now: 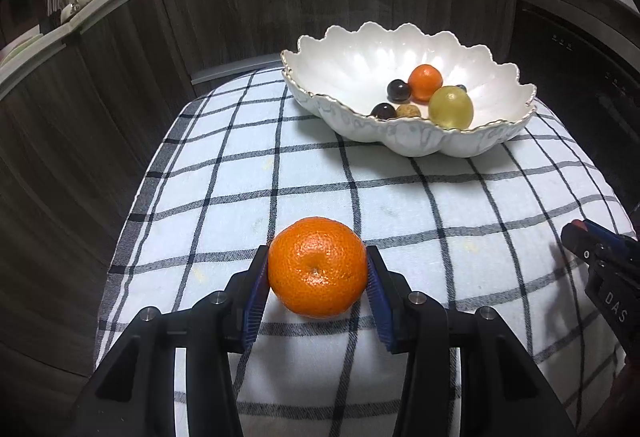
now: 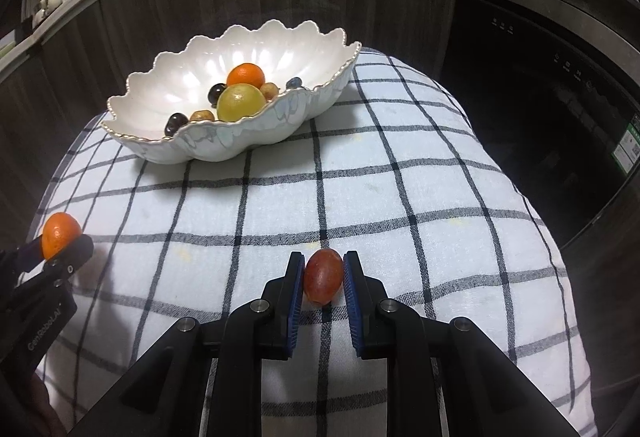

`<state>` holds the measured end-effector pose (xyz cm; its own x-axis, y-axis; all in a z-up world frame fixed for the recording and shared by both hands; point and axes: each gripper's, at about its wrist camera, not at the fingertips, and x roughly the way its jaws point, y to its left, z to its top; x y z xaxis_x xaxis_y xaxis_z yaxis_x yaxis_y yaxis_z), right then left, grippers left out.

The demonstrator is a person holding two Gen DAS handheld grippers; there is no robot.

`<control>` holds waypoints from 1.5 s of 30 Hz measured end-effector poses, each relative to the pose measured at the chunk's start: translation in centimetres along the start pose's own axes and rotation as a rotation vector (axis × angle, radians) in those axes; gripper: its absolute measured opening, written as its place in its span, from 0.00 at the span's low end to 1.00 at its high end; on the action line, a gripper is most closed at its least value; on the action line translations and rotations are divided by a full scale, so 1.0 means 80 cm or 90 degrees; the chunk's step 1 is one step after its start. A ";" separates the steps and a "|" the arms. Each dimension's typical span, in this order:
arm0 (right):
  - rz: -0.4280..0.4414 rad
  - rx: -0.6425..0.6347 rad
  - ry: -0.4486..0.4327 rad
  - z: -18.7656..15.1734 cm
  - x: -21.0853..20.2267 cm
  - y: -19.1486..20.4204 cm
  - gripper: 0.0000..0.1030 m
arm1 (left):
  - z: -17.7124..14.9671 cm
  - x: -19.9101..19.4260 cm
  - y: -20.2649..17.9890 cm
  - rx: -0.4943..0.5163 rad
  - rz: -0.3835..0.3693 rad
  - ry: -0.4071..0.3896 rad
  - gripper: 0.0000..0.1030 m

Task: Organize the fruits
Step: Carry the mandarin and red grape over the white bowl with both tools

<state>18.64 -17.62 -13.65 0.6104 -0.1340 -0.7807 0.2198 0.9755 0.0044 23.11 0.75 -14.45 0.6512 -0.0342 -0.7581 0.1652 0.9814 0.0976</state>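
**Both grippers holding fruit in front of the bowl**

The left gripper (image 1: pixel 317 271) is clenched on a mandarin (image 1: pixel 317 267): its two blue pads press against the fruit's sides, the navel facing the camera. From the right wrist view the same mandarin (image 2: pixel 60 235) sits in the left gripper (image 2: pixel 60 245) at the far left, in front of the bowl and to its left.

The right gripper (image 2: pixel 323 279) is clamped on a reddish-brown grape (image 2: pixel 323 276), oval and standing lengthwise between the blue pads, which touch it on both sides. It is in front of the bowl and slightly to its right. Whether either fruit touches the cloth underneath or is lifted off it cannot be told. In the left wrist view only the tip of the right gripper (image 1: pixel 588 237) shows at the right edge, and the grape is hidden there.

The white scalloped bowl (image 1: pixel 408 141) stands on the checked cloth (image 1: pixel 320 177) at the far side of it. Inside lie a smaller orange (image 1: pixel 425 82), a yellow-green round fruit (image 1: pixel 451 106) against the near rim, two dark grapes (image 1: pixel 398 90), a small brownish fruit (image 1: pixel 408 111) and a bluish one (image 2: pixel 294 82) behind. Dark wood panelling (image 1: pixel 240 5) rises behind the bowl.
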 end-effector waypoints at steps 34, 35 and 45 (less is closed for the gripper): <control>0.043 -0.039 -0.101 0.040 -0.084 0.014 0.21 | 0.030 -0.084 0.005 -0.032 0.015 -0.057 0.44; 0.044 -0.042 -0.103 0.043 -0.086 0.015 0.21 | 0.033 -0.085 0.005 -0.032 0.015 -0.059 0.44; 0.053 -0.061 -0.120 0.073 -0.088 0.013 0.21 | 0.066 -0.092 -0.001 -0.036 -0.002 -0.079 0.43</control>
<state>19.04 -16.65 -4.52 0.7570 -0.0740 -0.6492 0.0951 0.9955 -0.0026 22.23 -0.04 -5.48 0.7376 -0.0561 -0.6729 0.1271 0.9903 0.0568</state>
